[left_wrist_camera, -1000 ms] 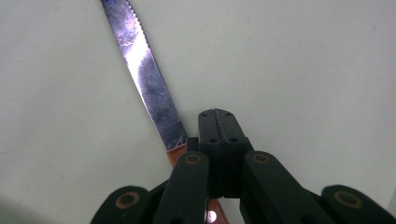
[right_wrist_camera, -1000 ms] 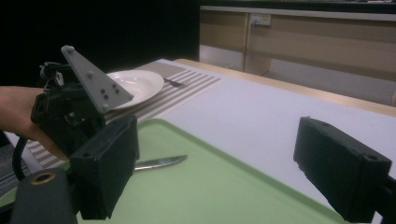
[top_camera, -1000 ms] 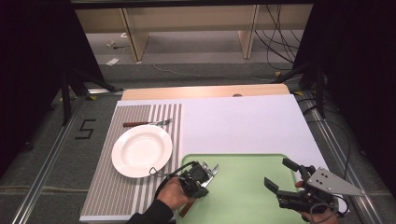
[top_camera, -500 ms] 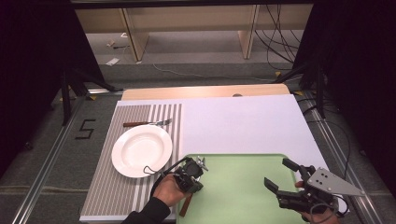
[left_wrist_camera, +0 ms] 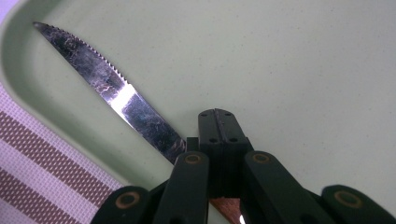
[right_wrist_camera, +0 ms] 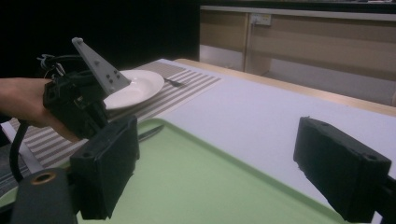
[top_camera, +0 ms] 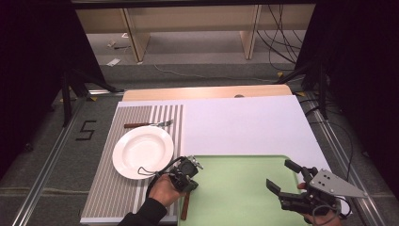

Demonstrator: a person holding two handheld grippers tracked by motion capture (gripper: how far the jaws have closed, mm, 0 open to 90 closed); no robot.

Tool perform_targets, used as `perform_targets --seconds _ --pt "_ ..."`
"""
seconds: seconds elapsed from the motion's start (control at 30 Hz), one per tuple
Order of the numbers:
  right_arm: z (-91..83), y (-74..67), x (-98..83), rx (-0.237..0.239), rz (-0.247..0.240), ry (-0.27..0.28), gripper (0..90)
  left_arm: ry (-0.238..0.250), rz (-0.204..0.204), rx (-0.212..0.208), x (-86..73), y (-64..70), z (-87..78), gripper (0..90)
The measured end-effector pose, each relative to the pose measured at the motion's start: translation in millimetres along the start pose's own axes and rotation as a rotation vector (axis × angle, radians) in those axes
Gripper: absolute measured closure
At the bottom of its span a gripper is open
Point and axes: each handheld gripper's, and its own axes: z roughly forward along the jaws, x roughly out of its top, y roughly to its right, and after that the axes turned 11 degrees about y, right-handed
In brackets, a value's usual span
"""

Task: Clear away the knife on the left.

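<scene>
My left fingers [left_wrist_camera: 218,122] are pressed together on the knife [left_wrist_camera: 109,88], gripping it where the blade meets the reddish-brown wooden handle. Seen from the left gripper view, the serrated blade runs away up and to the left, lying over the floor of the green tray [left_wrist_camera: 303,70] close to its rounded corner rim. Beyond that rim is the striped placemat [left_wrist_camera: 42,172].

From the high view, my left gripper [top_camera: 186,170] sits at the tray's [top_camera: 244,188] near-left corner, and the knife's handle [top_camera: 185,207] sticks out below it along the tray's left edge. The white plate [top_camera: 141,151] rests on the striped placemat [top_camera: 117,188] just beside that hand, and a fork [top_camera: 148,124] lies on the mat beyond the plate.

My right fingers [top_camera: 282,176] stand wide apart with nothing between them, over the near-right part of the tray and well apart from the knife. In the right gripper view, those two black pads [right_wrist_camera: 343,168] frame the tray [right_wrist_camera: 196,186] and the white counter [right_wrist_camera: 280,107] beyond it, with the left gripper [right_wrist_camera: 77,105] and the plate [right_wrist_camera: 140,86] farther off.
</scene>
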Motion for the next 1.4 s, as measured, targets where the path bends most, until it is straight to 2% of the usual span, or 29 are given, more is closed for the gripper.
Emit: perform_targets --seconds 0.4,0.5,0.53,0.7,0.97,1.23,1.4 --pt "-0.1 -0.3 0.1 0.001 -0.001 -0.002 15.2 -0.006 -0.027 -0.024 -5.2 -5.2 -4.5 89.7" --pt "-0.1 -0.4 0.1 0.001 -0.001 -0.001 15.2 0.005 -0.035 -0.032 -5.7 -5.0 -5.9 85.4" --pt "-0.1 -0.3 0.1 0.001 -0.001 -0.002 15.2 0.010 -0.036 -0.038 -5.6 -5.1 -6.5 83.3" --pt "-0.1 -0.2 0.1 0.002 -0.001 -0.002 15.2 0.045 -0.020 -0.077 -6.1 -4.6 -10.2 56.8" --pt "0.0 -0.4 0.1 0.001 0.000 -0.002 15.2 0.128 -0.003 -0.109 -5.4 -1.3 -16.9 31.8" --pt "0.0 -0.3 0.1 0.001 0.000 -0.002 15.2 0.202 -0.005 -0.101 -5.1 -0.7 -23.8 18.7" --pt "0.0 -0.2 0.1 0.002 0.000 0.000 15.2 0.269 -0.004 -0.105 -4.9 1.9 -31.5 17.2"
